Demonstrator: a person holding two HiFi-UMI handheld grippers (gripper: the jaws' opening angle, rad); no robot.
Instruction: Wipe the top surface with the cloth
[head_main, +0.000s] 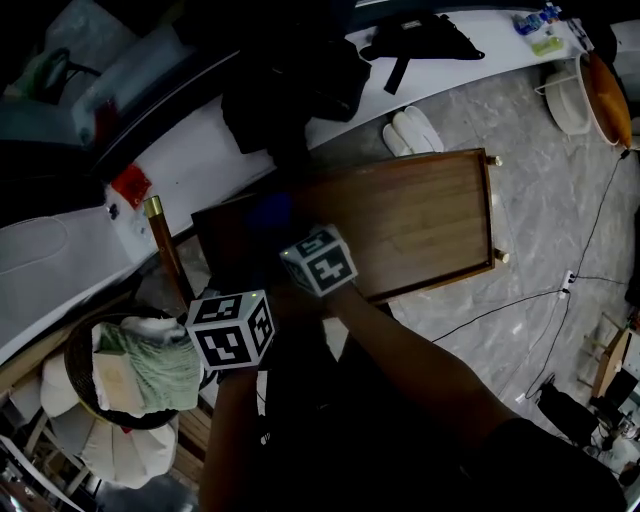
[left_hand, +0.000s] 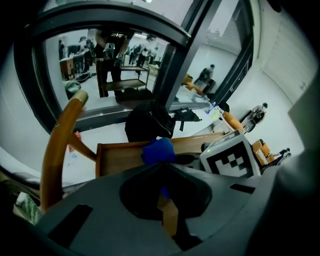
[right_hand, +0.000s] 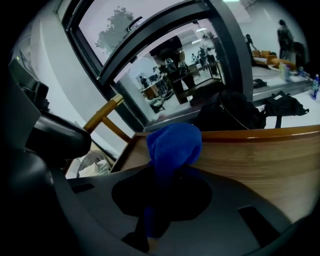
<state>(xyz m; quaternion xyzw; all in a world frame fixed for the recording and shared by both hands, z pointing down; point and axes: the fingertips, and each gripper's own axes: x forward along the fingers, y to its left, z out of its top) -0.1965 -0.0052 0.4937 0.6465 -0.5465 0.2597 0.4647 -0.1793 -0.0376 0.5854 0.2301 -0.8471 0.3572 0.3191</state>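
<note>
My head view is dim and shadowed; daylight through the dark-framed glass window (right_hand: 115, 35) brightens both gripper views, their edges bend, and the bunched blue cloth (right_hand: 172, 145) blurs.

My right arm (head_main: 400, 340) reaches in from 5 o'clock toward 11 o'clock; its right gripper (right_hand: 167, 170) has both jaws pinched on the blue cloth (right_hand: 174, 145). My left arm (head_main: 235, 430) rises from 6 o'clock, and the left gripper (left_hand: 161, 167) sits just beside the right one at its 8 o'clock, jaws drawn together, nothing between them
</note>
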